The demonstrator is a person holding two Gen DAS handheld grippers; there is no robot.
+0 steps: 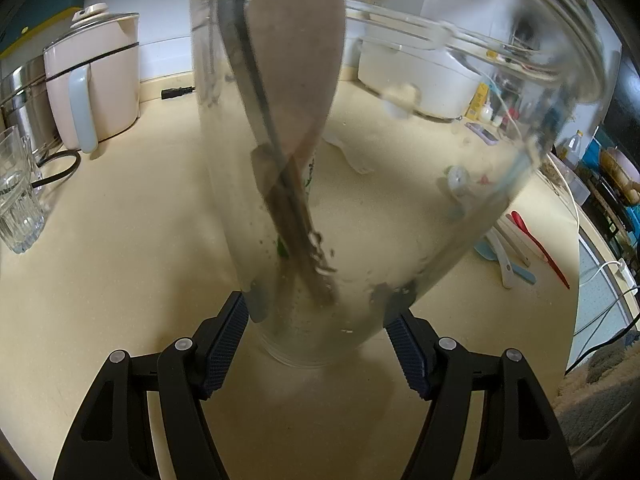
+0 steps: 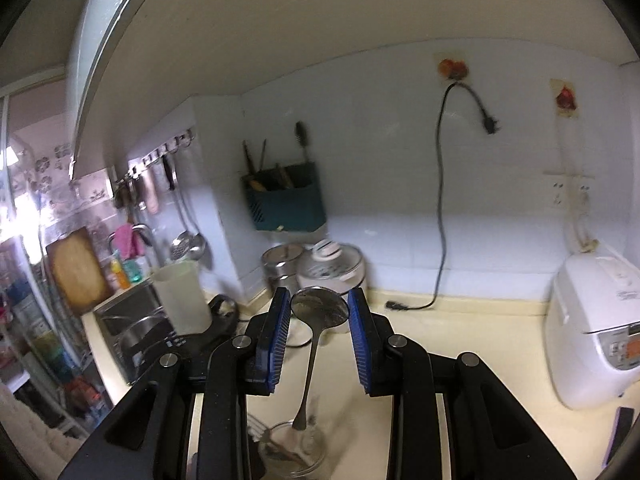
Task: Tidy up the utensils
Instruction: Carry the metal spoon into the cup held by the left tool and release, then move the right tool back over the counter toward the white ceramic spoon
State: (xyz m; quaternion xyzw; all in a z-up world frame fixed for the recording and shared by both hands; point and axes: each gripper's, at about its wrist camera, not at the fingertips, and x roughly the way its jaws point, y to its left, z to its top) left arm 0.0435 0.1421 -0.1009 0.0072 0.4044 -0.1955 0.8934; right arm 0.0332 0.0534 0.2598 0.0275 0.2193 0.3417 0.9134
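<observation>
My left gripper (image 1: 316,312) is shut on a clear glass jar (image 1: 400,208) and holds it on the cream counter (image 1: 120,272). Inside the jar stand a metal spoon (image 1: 296,60) and another dark utensil handle. In the right wrist view my right gripper (image 2: 319,304) is open above the same jar (image 2: 292,450). The metal spoon (image 2: 318,312) stands between the open pads, bowl up, its handle down in the jar, touching neither pad. A fork (image 2: 260,432) lies in the jar too.
Red, white and blue utensils (image 1: 516,248) lie on the counter at right. A ribbed glass (image 1: 18,196) and a pink kettle (image 1: 92,80) stand at left. A white rice cooker (image 2: 592,332), metal pots and a wall utensil holder (image 2: 284,196) are behind.
</observation>
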